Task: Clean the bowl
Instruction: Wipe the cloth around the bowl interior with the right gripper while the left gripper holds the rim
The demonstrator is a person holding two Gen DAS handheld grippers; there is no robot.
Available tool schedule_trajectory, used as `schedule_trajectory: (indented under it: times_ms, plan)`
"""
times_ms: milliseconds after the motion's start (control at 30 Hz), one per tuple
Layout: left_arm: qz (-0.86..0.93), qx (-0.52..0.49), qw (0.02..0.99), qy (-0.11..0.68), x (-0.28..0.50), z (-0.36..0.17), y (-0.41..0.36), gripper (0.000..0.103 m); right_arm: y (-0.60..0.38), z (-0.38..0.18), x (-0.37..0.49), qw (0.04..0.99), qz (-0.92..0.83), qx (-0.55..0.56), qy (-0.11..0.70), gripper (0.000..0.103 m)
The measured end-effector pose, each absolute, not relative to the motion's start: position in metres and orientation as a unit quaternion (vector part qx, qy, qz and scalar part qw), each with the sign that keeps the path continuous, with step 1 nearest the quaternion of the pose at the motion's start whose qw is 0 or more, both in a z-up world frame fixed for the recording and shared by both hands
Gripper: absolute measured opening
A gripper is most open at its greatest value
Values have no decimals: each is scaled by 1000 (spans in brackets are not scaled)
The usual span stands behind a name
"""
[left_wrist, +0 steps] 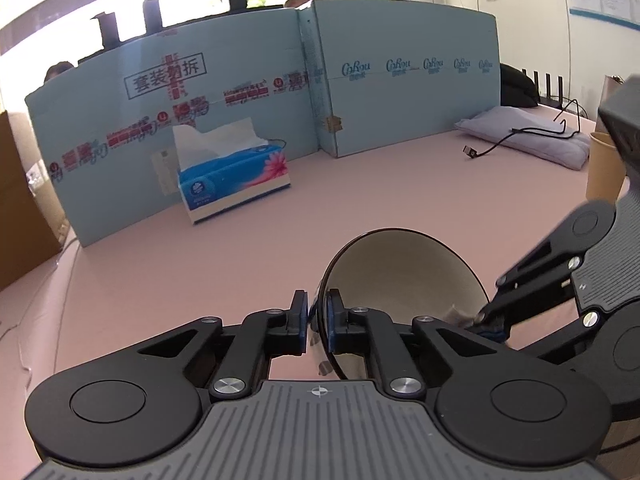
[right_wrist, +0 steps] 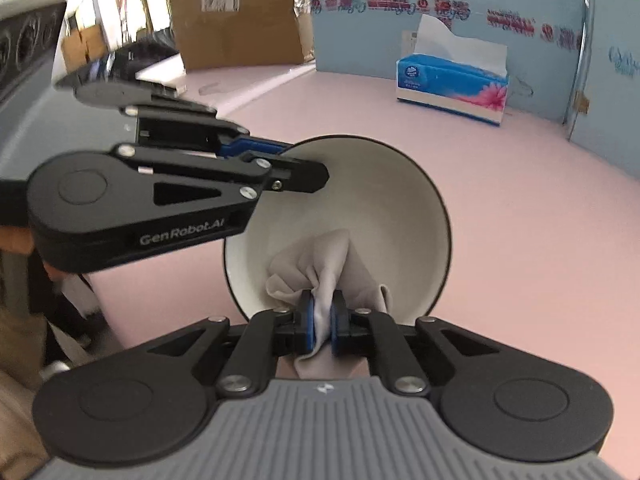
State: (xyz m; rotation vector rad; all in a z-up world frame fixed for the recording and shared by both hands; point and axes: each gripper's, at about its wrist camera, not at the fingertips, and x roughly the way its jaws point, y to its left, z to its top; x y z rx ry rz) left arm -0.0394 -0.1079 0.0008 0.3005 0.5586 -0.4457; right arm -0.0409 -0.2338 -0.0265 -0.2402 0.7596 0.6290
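Observation:
A bowl (left_wrist: 404, 276), white inside with a dark outside and rim, is held tilted above the pink table. My left gripper (left_wrist: 318, 320) is shut on its left rim. The bowl (right_wrist: 372, 192) fills the middle of the right wrist view, with the left gripper (right_wrist: 288, 160) clamped on its upper left rim. My right gripper (right_wrist: 323, 322) is shut on a crumpled white tissue (right_wrist: 326, 268) that presses against the bowl's inner wall near the lower rim. In the left wrist view the right gripper (left_wrist: 486, 318) reaches into the bowl from the right.
A blue tissue box (left_wrist: 234, 176) stands at the back near a light blue cardboard screen (left_wrist: 248, 92); the box also shows in the right wrist view (right_wrist: 452, 88). A folded lilac cloth (left_wrist: 528, 136) with a black cable lies far right. A paper cup (left_wrist: 604, 168) stands right. Brown box (right_wrist: 240, 12) beyond the table.

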Motion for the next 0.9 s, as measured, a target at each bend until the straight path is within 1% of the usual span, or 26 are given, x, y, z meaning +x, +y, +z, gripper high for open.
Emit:
schedule_trajectory:
  times_ms: [167,267,600,900]
  plan:
    - [-221,141,926,273,-38,-1,-105,13,-229,-29,-43,879,279,-176,344,7]
    - [-223,141,925,272,-39,-1,-104,14,-232,-29,-40,885,267,-186,333,7]
    - [-227,141,925,269,-41,-1,-102,15,-233,-23,-20,904,270,-134,304,7]
    - [-226,142,926,267,-40,0,-103,15,-237,-22,-27,897,267,-145,321,8]
